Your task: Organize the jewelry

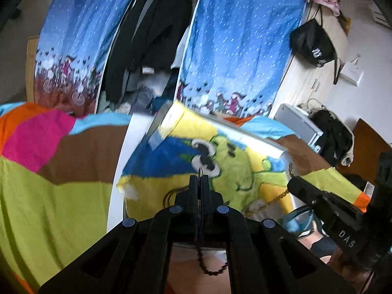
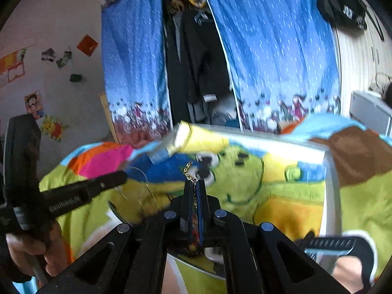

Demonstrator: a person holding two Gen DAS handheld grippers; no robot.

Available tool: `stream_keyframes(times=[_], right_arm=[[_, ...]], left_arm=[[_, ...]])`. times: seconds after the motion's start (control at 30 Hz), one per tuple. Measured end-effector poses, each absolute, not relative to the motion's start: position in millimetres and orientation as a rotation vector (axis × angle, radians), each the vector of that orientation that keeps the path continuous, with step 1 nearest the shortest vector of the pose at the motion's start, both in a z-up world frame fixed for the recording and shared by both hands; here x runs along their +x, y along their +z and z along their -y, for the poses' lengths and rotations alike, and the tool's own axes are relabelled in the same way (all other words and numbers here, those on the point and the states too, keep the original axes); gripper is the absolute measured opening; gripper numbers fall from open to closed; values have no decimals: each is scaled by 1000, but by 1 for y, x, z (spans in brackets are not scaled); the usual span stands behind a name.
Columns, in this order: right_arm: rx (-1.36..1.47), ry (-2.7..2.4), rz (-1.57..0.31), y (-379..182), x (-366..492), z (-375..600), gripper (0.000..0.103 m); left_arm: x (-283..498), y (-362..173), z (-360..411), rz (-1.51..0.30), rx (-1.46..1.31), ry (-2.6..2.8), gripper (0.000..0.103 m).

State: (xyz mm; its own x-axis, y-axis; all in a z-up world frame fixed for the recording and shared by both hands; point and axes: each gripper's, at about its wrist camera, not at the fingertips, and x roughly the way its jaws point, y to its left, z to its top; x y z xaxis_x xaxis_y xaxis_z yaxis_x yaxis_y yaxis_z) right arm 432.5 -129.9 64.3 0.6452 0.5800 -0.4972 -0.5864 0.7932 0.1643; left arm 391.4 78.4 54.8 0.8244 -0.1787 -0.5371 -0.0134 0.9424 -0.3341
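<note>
Left wrist view: the left hand-held gripper [image 1: 199, 177] has its jaws pressed together on a dark beaded chain [image 1: 212, 267], a small metal loop poking out at the tips and the beads sagging in a curve beneath the gripper body. Just beyond those tips lies the cartoon-print cloth [image 1: 232, 171] (yellow, blue and green, with a green face on it), spread over a white tray [image 1: 117, 171] on the colourful bedspread [image 1: 49, 196]. To the right of the cloth, the right hand-held gripper [image 1: 291, 185] reaches in, a gold chain [image 1: 269, 202] trailing from it across the cloth's near right corner.

Right wrist view: the right gripper's jaws are clamped on that gold chain, links rising above the tips over the cloth's blue patch. Behind the cloth hang blue curtains [image 2: 269, 49].
</note>
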Motion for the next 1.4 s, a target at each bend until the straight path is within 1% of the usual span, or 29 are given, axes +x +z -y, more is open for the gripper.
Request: stream_keyframes(times=[0.17,0.37,0.47,0.5,0.53,0.57,0.6,0.63,0.73,0.8,0.83,0.87,0.9,0.93,1.0,1.03,1.1,1.17,1.2,1.27,1.4], right_arm=[[-40,618,-623,38,438,138,4],[-91,575,-632,29,433,142,4],[-88,572,-639,28,430,145,5],[-86,570,-639,29,430,146,8],[-83,566,-637,30,428,148,11],[-75,562,-632,32,425,151,19],[-65,559,-625,34,422,154,26],[-54,556,-616,38,419,157,28],[-29,547,-592,50,408,165,32],[-5,534,-564,61,398,173,48],[5,530,-553,66,395,175,51],[25,524,-536,72,388,180,57],[33,522,-529,76,386,181,63],[43,518,-517,82,381,184,66],[61,515,-482,94,367,190,79],[66,515,-469,100,361,192,82],[73,518,-448,108,350,197,91],[79,524,-420,118,334,202,96],[80,527,-414,121,329,204,100],[76,527,-393,129,311,208,103],[59,526,-369,137,280,213,103]], left_arm=[[398,31,-76,-678,-320,-77,0],[396,21,-66,-721,-276,-30,1],[392,21,-61,-726,-252,-17,6],[391,22,-60,-723,-250,-15,16],[388,24,-60,-715,-249,-11,37],[383,27,-61,-695,-257,-4,58],[378,30,-62,-671,-265,2,63],[371,36,-62,-636,-274,8,65],[362,48,-62,-620,-270,11,65],[351,57,-60,-599,-264,14,68],[346,63,-60,-582,-262,13,73],[340,67,-59,-564,-262,11,80],[331,72,-58,-538,-263,9,83],[326,75,-57,-524,-263,8,83],[314,84,-54,-500,-254,6,84],[308,89,-52,-491,-246,10,84],[295,99,-49,-473,-231,24,84],[278,108,-47,-445,-221,45,95],[268,112,-46,-422,-220,56,97],[251,119,-43,-397,-212,62,97],[217,129,-36,-379,-184,56,98]])
